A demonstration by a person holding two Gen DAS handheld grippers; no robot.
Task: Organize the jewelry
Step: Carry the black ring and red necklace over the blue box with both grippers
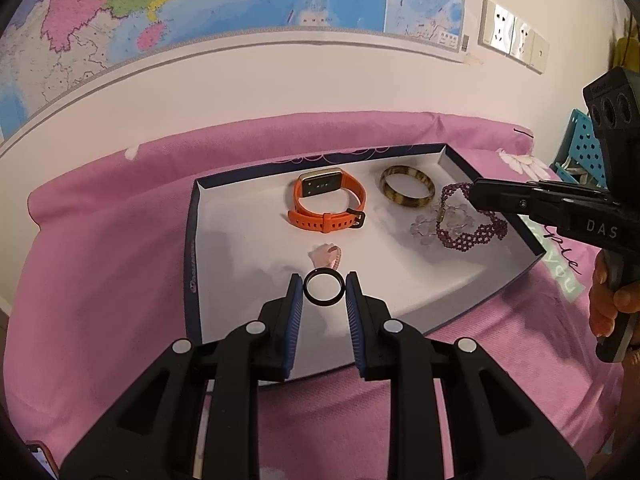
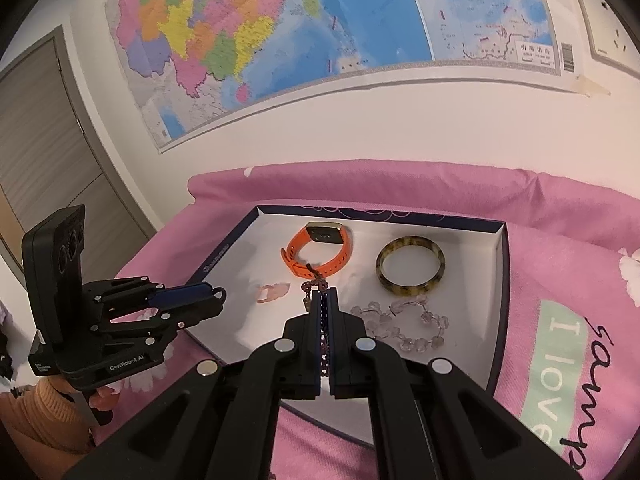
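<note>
My left gripper [image 1: 323,280] is shut on a thin black ring [image 1: 323,303], pinched between its blue pads above the near part of a shallow white-lined box [image 1: 192,240]. Coming in from the right, my right gripper [image 1: 474,196] is shut on a purple beaded bracelet [image 1: 476,236] that hangs over the box's right side. In the right wrist view the beads [image 2: 325,320] run between the shut right gripper's [image 2: 325,292] pads. The left gripper [image 2: 218,294] is at the box's left edge. In the box lie an orange watch [image 1: 328,204], a tortoiseshell bangle [image 1: 407,190], a clear crystal bracelet [image 1: 432,224] and a small pink ring [image 1: 326,256].
The box [image 2: 502,280] rests on a pink cloth [image 1: 100,240] with lettering at the right. A wall with maps [image 2: 280,20] and sockets [image 1: 512,36] stands close behind. A teal perforated basket [image 1: 580,144] is at the far right. A hand [image 1: 604,304] holds the right gripper's handle.
</note>
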